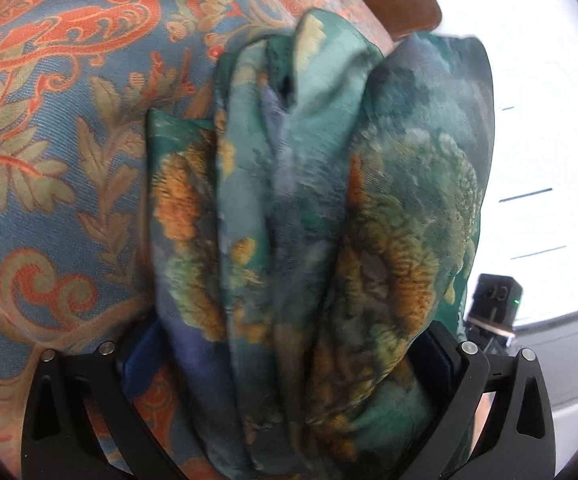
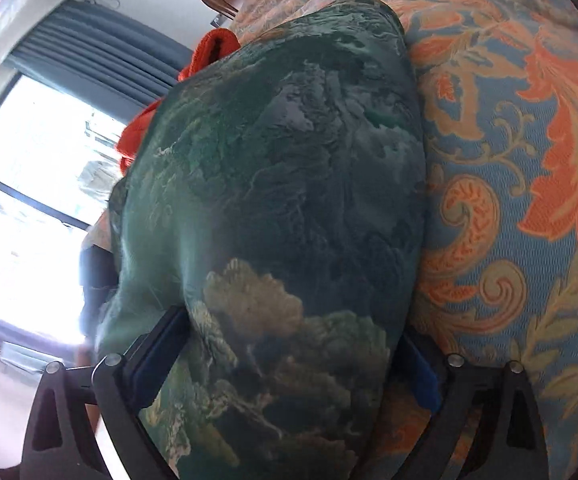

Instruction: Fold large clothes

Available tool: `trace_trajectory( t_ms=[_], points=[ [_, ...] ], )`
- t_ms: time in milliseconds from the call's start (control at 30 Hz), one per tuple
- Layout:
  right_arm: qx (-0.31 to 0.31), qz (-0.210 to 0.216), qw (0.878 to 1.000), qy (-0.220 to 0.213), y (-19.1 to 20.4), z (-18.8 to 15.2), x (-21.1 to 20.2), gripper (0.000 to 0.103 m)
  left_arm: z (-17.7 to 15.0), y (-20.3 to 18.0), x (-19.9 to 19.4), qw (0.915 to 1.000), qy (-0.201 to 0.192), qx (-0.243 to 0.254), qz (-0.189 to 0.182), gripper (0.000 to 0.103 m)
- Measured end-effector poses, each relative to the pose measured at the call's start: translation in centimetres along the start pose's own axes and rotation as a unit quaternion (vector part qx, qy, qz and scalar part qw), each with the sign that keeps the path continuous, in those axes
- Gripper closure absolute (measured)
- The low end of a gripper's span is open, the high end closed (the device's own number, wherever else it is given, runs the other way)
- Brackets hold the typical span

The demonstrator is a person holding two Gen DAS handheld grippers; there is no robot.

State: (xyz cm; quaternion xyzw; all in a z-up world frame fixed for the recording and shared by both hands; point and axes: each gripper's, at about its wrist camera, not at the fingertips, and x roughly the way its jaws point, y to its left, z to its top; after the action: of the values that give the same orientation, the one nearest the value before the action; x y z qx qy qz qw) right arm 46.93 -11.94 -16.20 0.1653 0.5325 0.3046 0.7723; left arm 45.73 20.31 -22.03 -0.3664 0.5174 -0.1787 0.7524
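Two views, one bundle. Left wrist: the left claw (image 1: 285,360) stands wide yet clamped on the bunched green floral garment (image 1: 309,208), which fills the gap and rises ahead over the paisley bedspread (image 1: 57,128). Right wrist: the right claw (image 2: 285,364), fingers wide apart, has the garment (image 2: 281,184) between them; whether the pads press it I cannot tell. An orange cloth (image 2: 209,56) shows beyond.

Bright daylight from a blown-out window (image 2: 29,184), motion blur on the green cloth (image 1: 309,220), fisheye bending, dark corners.
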Motion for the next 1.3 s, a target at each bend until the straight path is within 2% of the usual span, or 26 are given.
trace_trajectory(
  t_ms=[33,67,100,133,167,267,300,367,533,633,700,933,1100,1167,1233,1300],
  points=[
    [-0.022,-0.035,0.999,0.002,1.3,0.1,0.2,0.006,-0.7,-1.0,-0.2,1.0000,0.001,0.007,0.006,0.006],
    [-0.061,-0.084,0.995,0.000,3.3,-0.1,0.2,0.008,-1.0,-2.0,-0.3,0.9995,-0.005,0.021,0.022,0.019],
    [-0.093,-0.118,0.989,-0.004,4.9,-0.4,0.3,0.014,-1.4,-3.0,-0.6,0.9985,-0.013,0.036,0.039,0.027],
    [-0.131,-0.156,0.979,-0.010,6.7,-1.0,0.3,0.020,-1.7,-3.8,-0.9,0.9973,-0.019,0.045,0.054,0.035],
    [-0.178,-0.199,0.964,-0.019,8.7,-1.9,0.4,0.023,-2.1,-4.4,-1.3,0.9962,-0.026,0.053,0.064,0.043],
    [-0.254,-0.253,0.932,-0.044,12.4,-4.1,0.5,0.030,-3.6,-6.2,-2.8,0.9926,-0.052,0.078,0.077,0.051],
    [-0.265,-0.258,0.928,-0.051,13.1,-4.6,0.4,0.032,-4.1,-6.9,-3.3,0.9912,-0.061,0.087,0.079,0.051],
    [-0.283,-0.259,0.921,-0.071,14.5,-5.6,-0.4,0.033,-5.2,-7.9,-4.3,0.9887,-0.077,0.099,0.083,0.052],
    [-0.306,-0.240,0.914,-0.119,16.4,-7.7,-3.5,0.034,-7.1,-9.5,-7.4,0.9846,-0.111,0.114,0.073,0.052],
    [-0.312,-0.230,0.910,-0.150,17.4,-8.2,-5.4,0.034,-6.9,-11.2,-9.0,0.9786,-0.133,0.139,0.072,0.052],
    [-0.314,-0.226,0.906,-0.171,17.8,-7.6,-6.6,0.034,-5.6,-12.9,-9.4,0.9748,-0.145,0.154,0.070,0.052],
    [-0.306,-0.215,0.903,-0.210,17.0,-0.5,-8.7,0.034,0.4,-16.4,-8.1,0.9657,-0.170,0.177,0.083,0.052],
    [-0.290,-0.196,0.912,-0.212,14.4,5.2,-7.0,0.034,4.3,-17.1,-5.6,0.9610,-0.176,0.183,0.109,0.052],
    [-0.285,-0.188,0.916,-0.209,13.4,7.1,-5.7,0.034,5.8,-16.5,-5.5,0.9608,-0.173,0.181,0.119,0.052],
    [-0.279,-0.180,0.923,-0.195,11.7,9.3,-4.0,0.034,7.6,-14.8,-3.1,0.9637,-0.158,0.171,0.132,0.050],
    [-0.260,-0.169,0.935,-0.170,9.7,11.1,-1.9,0.034,8.7,-12.4,-0.1,0.9697,-0.128,0.146,0.149,0.043]
  ],
)
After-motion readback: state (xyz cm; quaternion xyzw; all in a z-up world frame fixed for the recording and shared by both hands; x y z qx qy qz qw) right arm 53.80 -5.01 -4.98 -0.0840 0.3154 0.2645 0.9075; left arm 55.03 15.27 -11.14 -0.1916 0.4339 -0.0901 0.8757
